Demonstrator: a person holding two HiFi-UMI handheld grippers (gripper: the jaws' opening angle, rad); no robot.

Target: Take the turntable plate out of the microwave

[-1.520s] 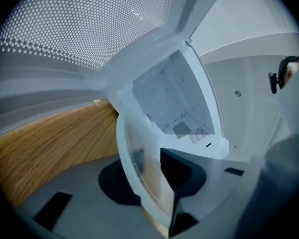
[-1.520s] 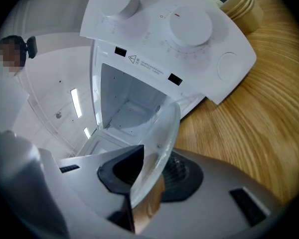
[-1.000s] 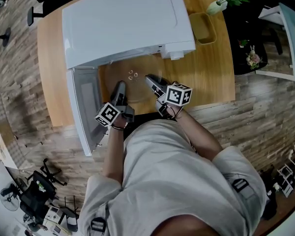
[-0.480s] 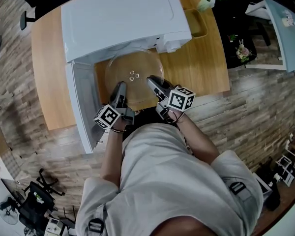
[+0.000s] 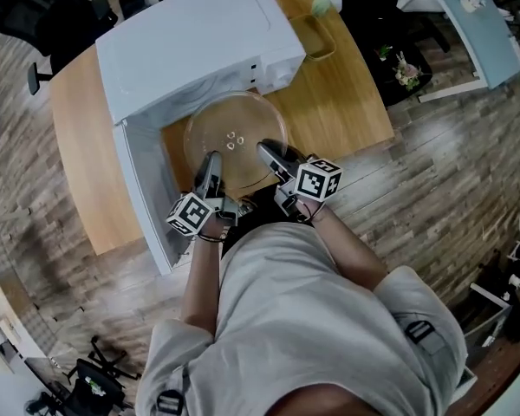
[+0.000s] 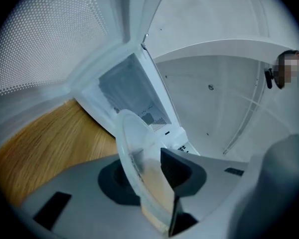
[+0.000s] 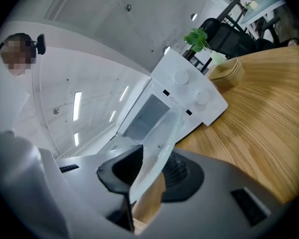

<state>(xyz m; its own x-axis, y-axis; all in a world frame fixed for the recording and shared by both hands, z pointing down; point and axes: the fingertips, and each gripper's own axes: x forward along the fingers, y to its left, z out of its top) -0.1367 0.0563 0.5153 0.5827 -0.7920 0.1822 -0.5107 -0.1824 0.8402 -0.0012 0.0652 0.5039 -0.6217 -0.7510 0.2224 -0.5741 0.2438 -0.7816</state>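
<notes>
Side by side and nearly level, left gripper (image 5: 211, 159) and right gripper (image 5: 268, 151) each clamp the near rim of the clear glass turntable plate (image 5: 236, 128).

turntable plate (image 5: 236, 139) further out of microwave (image 5: 191, 46), higher (slightly)

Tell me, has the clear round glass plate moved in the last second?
Yes. The clear round glass plate has slid out of the white microwave toward the person; nearly its whole disc now shows.
</notes>
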